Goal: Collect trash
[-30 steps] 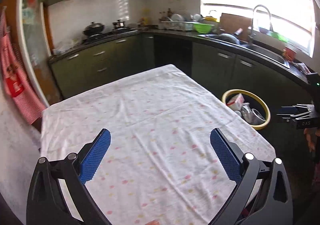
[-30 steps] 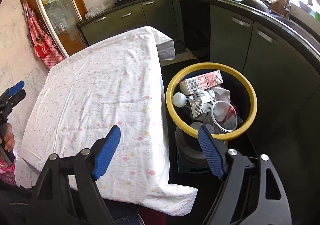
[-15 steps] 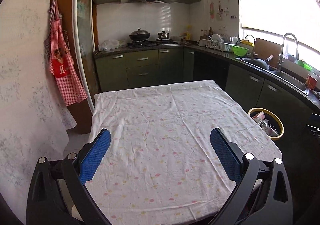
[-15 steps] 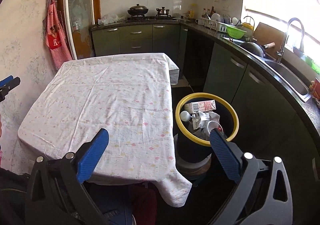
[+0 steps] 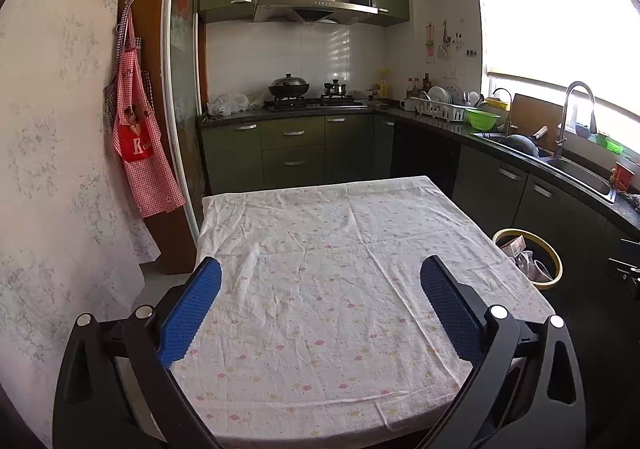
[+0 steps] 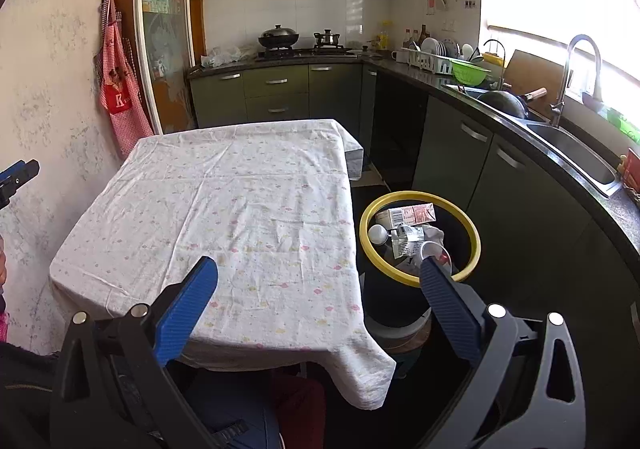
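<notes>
A black trash bin with a yellow rim (image 6: 420, 196) stands on the floor right of the table; it also shows in the left wrist view (image 5: 557, 259). Inside lie a red-and-white carton (image 6: 412, 214), a white ball (image 6: 377, 234), a crumpled carton (image 6: 407, 240) and a clear plastic cup (image 6: 434, 251). My left gripper (image 5: 318, 303) is open and empty above the near end of the table. My right gripper (image 6: 318, 303) is open and empty, above the table's near right corner and the bin. The table (image 5: 320, 249) has a white flowered cloth (image 6: 240, 201).
Green cabinets with a dark counter (image 6: 500, 117) run along the back and right, with a stove (image 5: 312, 101), dish rack (image 5: 440, 107) and sink (image 6: 576, 153). A red apron (image 5: 138, 145) hangs on the left wall. The left gripper's tip (image 6: 16, 175) shows at the left edge.
Both grippers have pulled back and tilted up from the table and bin. More of the kitchen shows and the bin looks smaller. Both stay open and empty.
</notes>
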Motion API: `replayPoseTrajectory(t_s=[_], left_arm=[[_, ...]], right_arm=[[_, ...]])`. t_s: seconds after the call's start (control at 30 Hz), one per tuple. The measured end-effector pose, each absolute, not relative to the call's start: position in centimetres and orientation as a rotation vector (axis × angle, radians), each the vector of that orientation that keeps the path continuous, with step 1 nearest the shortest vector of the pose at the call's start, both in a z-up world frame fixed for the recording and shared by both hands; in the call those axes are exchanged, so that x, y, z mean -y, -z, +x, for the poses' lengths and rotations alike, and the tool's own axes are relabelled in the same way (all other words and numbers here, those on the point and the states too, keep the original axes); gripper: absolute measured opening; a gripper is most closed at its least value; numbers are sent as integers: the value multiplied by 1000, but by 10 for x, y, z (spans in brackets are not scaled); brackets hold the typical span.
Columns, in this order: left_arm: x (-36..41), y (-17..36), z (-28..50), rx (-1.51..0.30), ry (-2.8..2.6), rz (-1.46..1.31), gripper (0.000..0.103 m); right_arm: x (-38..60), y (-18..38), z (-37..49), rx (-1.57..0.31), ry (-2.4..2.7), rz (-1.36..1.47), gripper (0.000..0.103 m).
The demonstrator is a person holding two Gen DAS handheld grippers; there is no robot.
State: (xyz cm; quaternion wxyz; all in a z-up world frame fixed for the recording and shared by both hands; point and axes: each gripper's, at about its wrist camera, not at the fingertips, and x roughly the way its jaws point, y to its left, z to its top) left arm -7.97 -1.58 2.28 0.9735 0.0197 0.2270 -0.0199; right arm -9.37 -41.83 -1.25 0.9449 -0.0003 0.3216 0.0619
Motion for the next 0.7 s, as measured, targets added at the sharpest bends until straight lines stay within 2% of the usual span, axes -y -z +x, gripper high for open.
replayPoseTrajectory(t_s=[0.7], left_arm=[[19,-16,-75,-488,62,43,98]], right_arm=[[413,6,-95,-631,-128,-16,96]])
